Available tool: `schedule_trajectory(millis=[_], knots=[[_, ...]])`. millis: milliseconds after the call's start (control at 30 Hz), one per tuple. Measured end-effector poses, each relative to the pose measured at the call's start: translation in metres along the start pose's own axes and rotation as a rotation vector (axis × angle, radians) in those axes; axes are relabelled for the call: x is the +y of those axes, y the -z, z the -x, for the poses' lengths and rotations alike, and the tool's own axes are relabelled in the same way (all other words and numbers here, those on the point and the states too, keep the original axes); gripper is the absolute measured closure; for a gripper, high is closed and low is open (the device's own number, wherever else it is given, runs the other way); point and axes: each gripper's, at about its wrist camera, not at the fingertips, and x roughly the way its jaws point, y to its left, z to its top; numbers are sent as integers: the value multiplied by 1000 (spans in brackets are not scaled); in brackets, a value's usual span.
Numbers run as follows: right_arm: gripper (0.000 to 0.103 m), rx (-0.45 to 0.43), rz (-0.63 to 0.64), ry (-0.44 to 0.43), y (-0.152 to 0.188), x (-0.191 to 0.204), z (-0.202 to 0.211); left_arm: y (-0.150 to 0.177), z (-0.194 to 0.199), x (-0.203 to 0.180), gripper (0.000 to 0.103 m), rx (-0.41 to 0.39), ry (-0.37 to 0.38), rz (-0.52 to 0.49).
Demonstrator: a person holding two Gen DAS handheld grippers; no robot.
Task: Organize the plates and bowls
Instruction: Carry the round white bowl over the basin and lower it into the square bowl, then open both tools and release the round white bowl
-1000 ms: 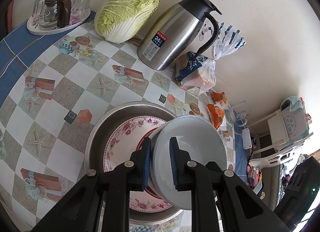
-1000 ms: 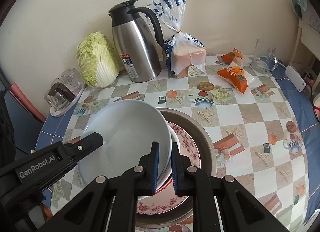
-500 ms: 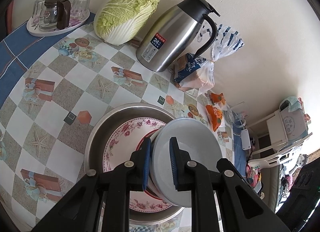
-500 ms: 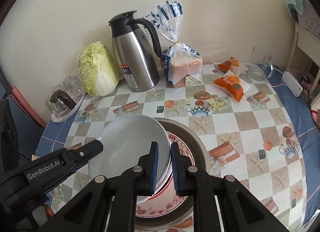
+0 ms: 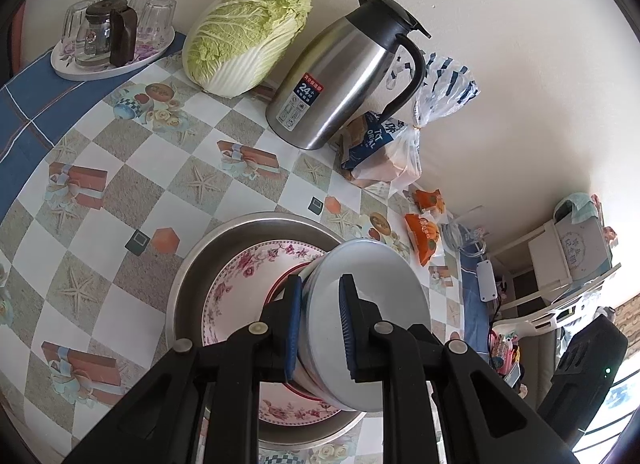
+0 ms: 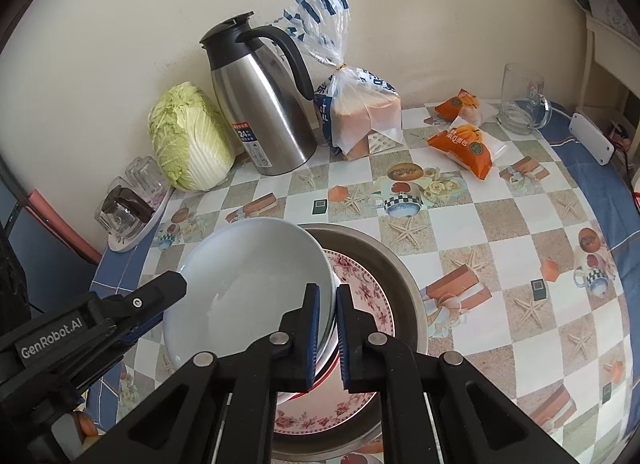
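Covering table, checkered tablecloth (image 6: 448,232); cream wall (image 6: 400,3)

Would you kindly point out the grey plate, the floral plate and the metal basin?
grey plate (image 6: 248,284), right wrist view, bare centre of its face.
floral plate (image 5: 248,276), left wrist view, patterned rim.
metal basin (image 6: 400,284), right wrist view, inner wall.

Right gripper (image 6: 325,330) pads closed on rim of tilted grey plate (image 6: 248,284), jaws having just closed further; left gripper (image 6: 160,296) at plate's opposite edge; floral plate (image 6: 368,296) lies in steel basin (image 6: 400,264) beneath.
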Motion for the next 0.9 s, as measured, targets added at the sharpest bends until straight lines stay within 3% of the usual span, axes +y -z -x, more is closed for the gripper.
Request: schedule_trajectory(millis=[200,333,367,467,533,667,800,900], knots=[[92,10,12,26,-1,2,1,0,2,-2,82,-1,-26,-12],[92,6,30,37,-2,4,2,0,7,-4,59,-21,-87,-32],[90,4,33,42,-2,5,3,-1,8,-5,57,-29,-109,-42],[69,-1,38,56,-2,5,4,-1,9,-6,48,-39,-167,-73],[45,-8,39,66,-2,5,5,-1,9,-6,42,-38,-192,-79],[33,-10,50,84,-3,5,5,-1,5,-3,29,-23,-235,-81],[26,3,65,104,-3,5,1,-1,4,-1,27,-23,-267,-83],[20,6,69,112,-2,5,0,-1,3,1,19,-27,-285,-84]])
